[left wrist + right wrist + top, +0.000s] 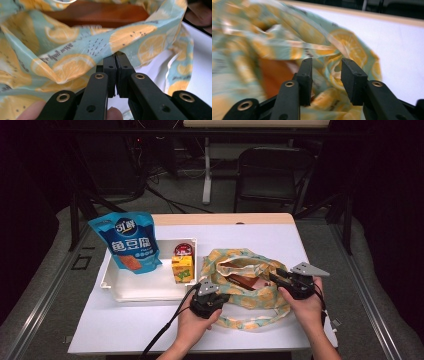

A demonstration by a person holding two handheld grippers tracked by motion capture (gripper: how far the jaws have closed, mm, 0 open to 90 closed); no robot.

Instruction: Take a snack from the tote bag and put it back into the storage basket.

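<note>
High view: the lemon-print cloth bag point(247, 285) lies on the white tabletop point(260, 237), to the right of a white tray point(140, 290), with the left tool point(209, 296) at its near left rim and the right tool point(289, 281) at its right rim. The bag sits between the two tools, its mouth open upward and toward the far side, and its long axis runs left to right across the tabletop. A brown item point(245, 281) shows inside the mouth.

In the left gripper view, the left tool point(115, 56) has its jaws pressed together on a fold of the bag point(75, 55) near its rim; the fabric seems pinched between them, though the closed jaws hide the exact bite.

In the right gripper view, the right tool point(327, 68) stands partly open, its jaws apart with the bag's cloth point(319, 37) lying just beyond and between them, not clamped. This view is blurred.

In the tray stand a blue snack pouch point(127, 242), a yellow carton point(182, 269) and a red-topped cup point(183, 251).
</note>
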